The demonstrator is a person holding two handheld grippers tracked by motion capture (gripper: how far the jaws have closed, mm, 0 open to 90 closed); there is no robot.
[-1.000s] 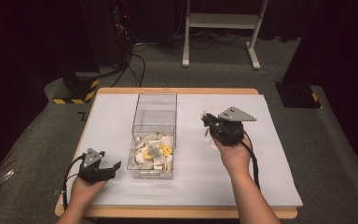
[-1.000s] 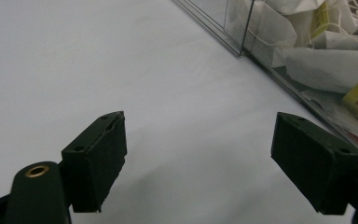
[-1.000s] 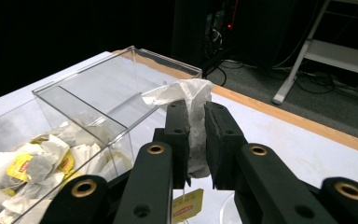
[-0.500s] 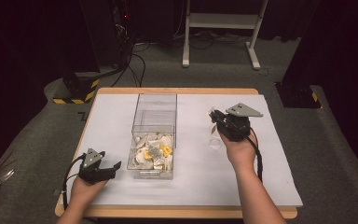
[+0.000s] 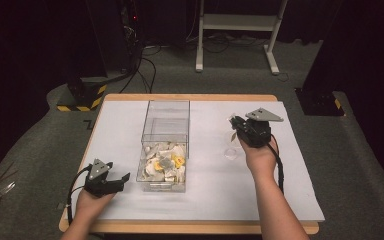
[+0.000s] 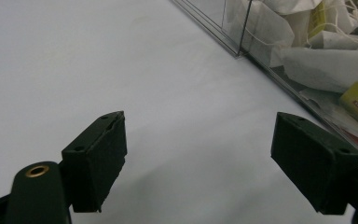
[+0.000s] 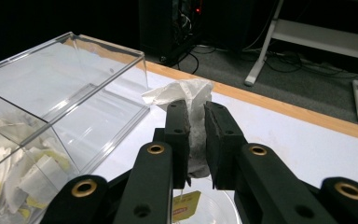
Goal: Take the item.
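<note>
The right gripper (image 7: 196,126) has its jaws closed on a white paper tea bag (image 7: 191,100), whose crumpled top stands up above the black pads. From the bag a thin string hangs down to a small yellow paper tag (image 7: 185,205), which dangles over a shallow clear round dish (image 5: 230,152) lying on the white worktop (image 5: 130,210). In the high view this right gripper (image 5: 236,126) is raised to the right of a clear rectangular plastic box (image 5: 165,107) with two compartments: the far one looks bare, and the near one holds a heap of white tea bags with yellow tags (image 5: 164,164). The left gripper (image 5: 121,180) rests low at the near left of the worktop, just beside the box's near left corner. Its jaws stand wide open with nothing between them, and in the left gripper view they point along the bare white surface towards the box wall (image 6: 261,60).
</note>
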